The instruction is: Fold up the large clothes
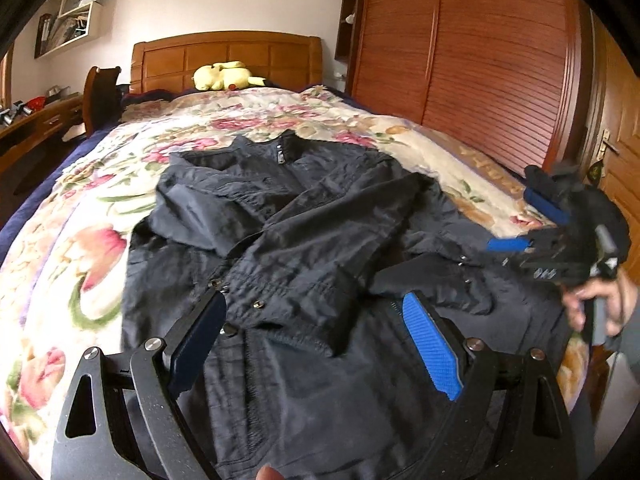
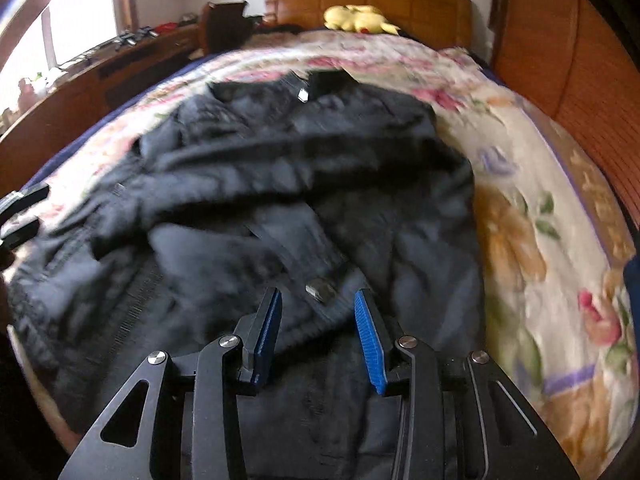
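- On the floral bedspread (image 1: 100, 184), a dark jacket (image 1: 280, 216) lies spread, sleeves folded across.
- Left gripper (image 1: 316, 316) is wide, holding nothing.
- Right gripper (image 2: 318, 316) is partly parted above the jacket, gripping nothing.

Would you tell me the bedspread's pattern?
Cream bedspread with pink flowers and green leaves; clearest in the left wrist view.

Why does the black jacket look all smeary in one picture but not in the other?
Right wrist view: the jacket and flowery bedspread are streaked with motion blur, and the window glares white. Left wrist view: the jacket looks sharper, though the right gripper is blurred; both views bend at the edges.
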The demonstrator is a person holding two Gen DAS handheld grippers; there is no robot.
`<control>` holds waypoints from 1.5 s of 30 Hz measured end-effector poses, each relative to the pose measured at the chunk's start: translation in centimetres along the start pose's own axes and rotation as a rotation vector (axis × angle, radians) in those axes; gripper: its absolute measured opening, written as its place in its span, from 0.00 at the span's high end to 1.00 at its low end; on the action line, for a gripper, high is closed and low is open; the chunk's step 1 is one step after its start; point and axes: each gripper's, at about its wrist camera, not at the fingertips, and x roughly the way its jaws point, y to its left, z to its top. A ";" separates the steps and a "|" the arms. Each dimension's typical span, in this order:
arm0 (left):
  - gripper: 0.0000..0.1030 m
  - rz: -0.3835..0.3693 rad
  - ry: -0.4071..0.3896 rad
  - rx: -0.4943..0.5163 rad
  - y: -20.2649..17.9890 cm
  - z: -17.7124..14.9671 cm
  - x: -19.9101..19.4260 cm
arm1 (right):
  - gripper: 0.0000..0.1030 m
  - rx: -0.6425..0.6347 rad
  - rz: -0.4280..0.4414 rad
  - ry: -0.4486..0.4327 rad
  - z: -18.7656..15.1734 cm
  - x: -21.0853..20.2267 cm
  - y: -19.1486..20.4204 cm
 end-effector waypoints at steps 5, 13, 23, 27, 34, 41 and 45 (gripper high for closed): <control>0.20 -0.019 -0.003 -0.003 -0.3 0.4 0.5 | 0.59 0.100 0.030 0.059 -1.3 3.2 -2.1; 0.42 -0.015 0.048 -0.021 0.0 0.3 2.7 | 0.53 0.122 0.067 0.048 -1.7 5.2 -2.4; 0.52 0.017 0.118 -0.005 -0.4 -0.4 4.7 | 0.51 0.096 0.028 -0.013 -3.1 4.7 -2.1; 0.52 0.030 0.135 -0.014 -0.1 -0.7 5.1 | 0.51 0.104 0.039 -0.024 -3.4 4.6 -2.2; 0.59 0.066 0.163 -0.008 -0.1 -1.7 5.4 | 0.51 0.111 0.050 -0.031 -3.5 4.4 -2.5; 0.59 0.093 0.193 -0.030 0.5 -2.7 5.7 | 0.50 0.121 0.063 -0.039 -3.6 4.3 -2.7; 0.59 0.110 0.192 -0.027 0.4 -2.9 5.8 | 0.50 0.124 0.066 -0.042 -3.7 4.3 -2.8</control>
